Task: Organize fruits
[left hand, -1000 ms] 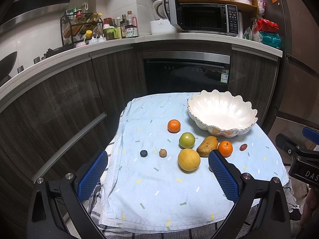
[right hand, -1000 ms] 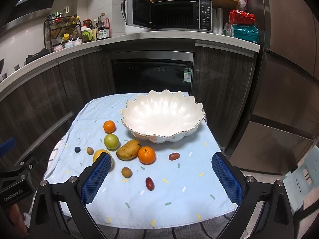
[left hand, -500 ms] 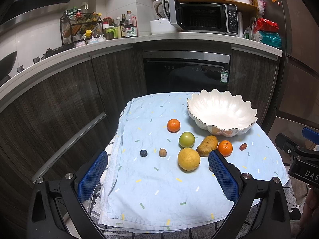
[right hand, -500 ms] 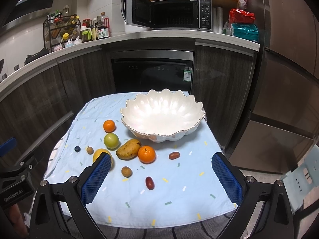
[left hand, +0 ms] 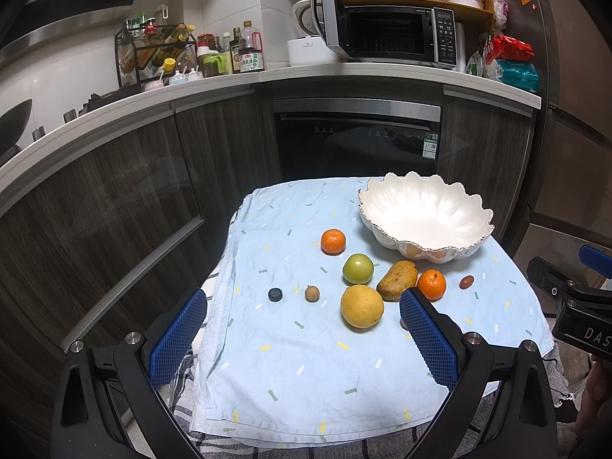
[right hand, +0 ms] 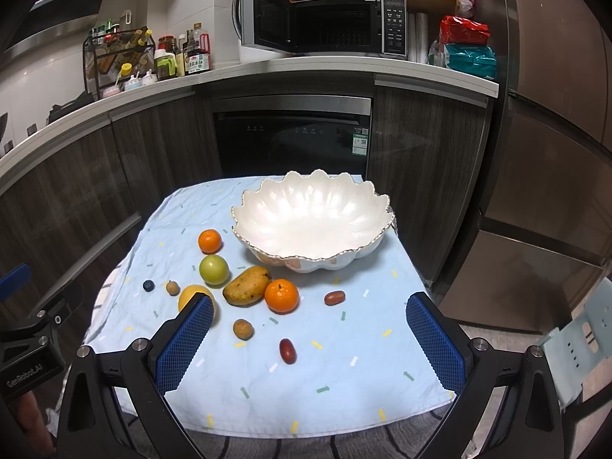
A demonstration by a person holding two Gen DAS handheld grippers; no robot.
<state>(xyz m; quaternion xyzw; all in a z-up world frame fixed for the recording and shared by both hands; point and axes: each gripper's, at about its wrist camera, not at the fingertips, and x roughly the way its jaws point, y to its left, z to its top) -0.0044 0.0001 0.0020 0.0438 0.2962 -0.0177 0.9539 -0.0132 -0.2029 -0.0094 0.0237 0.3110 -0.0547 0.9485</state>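
Observation:
An empty white scalloped bowl (right hand: pixel 311 225) (left hand: pixel 424 214) stands at the back right of a light blue cloth (right hand: pixel 298 382). In front of it lie two tangerines (right hand: pixel 281 295) (right hand: pixel 209 240), a green apple (right hand: pixel 213 270), a mango (right hand: pixel 246 285), a yellow citrus (left hand: pixel 361 306), two longans (right hand: pixel 243 328) (right hand: pixel 172 287), a blueberry (right hand: pixel 148 285) and two red jujubes (right hand: pixel 287 350) (right hand: pixel 334 297). My left gripper (left hand: pixel 304 340) is open and empty above the cloth's front left. My right gripper (right hand: pixel 308 340) is open and empty above the front edge.
The small table stands before dark kitchen cabinets and a built-in dishwasher (right hand: pixel 292 141). The counter holds an open microwave (right hand: pixel 325 25) and a bottle rack (right hand: pixel 118 61). A fridge (right hand: pixel 554 153) stands at the right. A pale chair (right hand: pixel 581 344) is at the lower right.

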